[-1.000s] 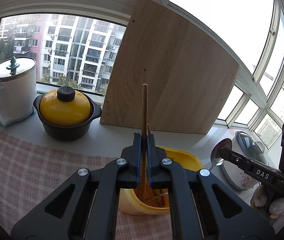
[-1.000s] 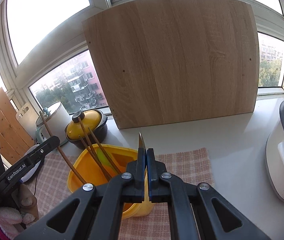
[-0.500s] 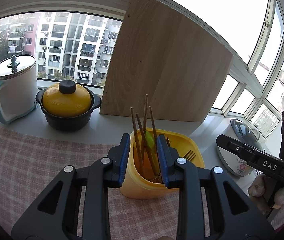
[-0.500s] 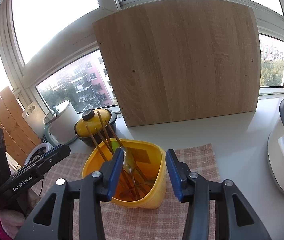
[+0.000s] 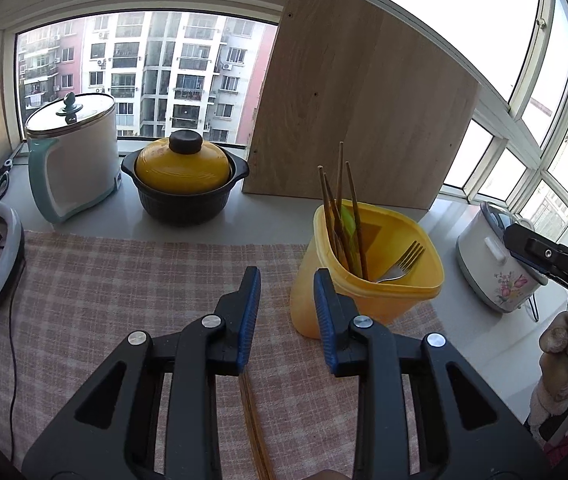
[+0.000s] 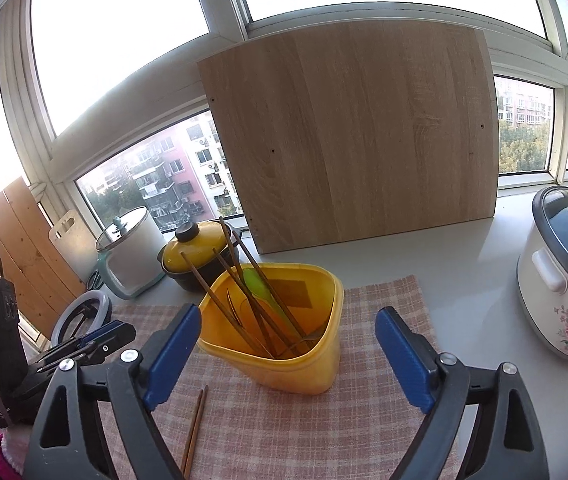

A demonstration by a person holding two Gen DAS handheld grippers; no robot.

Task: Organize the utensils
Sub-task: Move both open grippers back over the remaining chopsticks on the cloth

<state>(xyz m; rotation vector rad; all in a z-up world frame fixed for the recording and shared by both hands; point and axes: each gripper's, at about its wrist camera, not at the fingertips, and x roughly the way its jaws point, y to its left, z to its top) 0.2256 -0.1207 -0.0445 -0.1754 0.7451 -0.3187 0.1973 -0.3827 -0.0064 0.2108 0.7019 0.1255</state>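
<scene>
Two grippers parted, nothing between them

Both grippers hang over the checked cloth point(image 5: 124, 280) with nothing held. The left gripper point(image 5: 287, 316) has its blue pads a little apart over bare cloth, just beside the yellow holder point(image 5: 368, 304). The right gripper point(image 6: 287, 356) has its jaws opening wide, its pads clear of the holder's walls, which stand beyond them in the gap.

The holder stands upright on the cloth. Several brown chopsticks point(image 6: 244, 300) lean inside it against a green utensil point(image 6: 258, 286), whose lower part is lost among them. A fork point(image 5: 402, 264) shows its tines over the rim in the left view; in the right view only a grey glimmer deep inside hints at metal.

A loose pair of chopsticks point(image 6: 194, 428) lies on the cloth in front of the holder, its near end cut off by the left gripper's body. A wooden board point(image 6: 356, 140) leans against the window, and the rice cooker point(image 6: 564, 280) is cropped at the frame's edge.
</scene>
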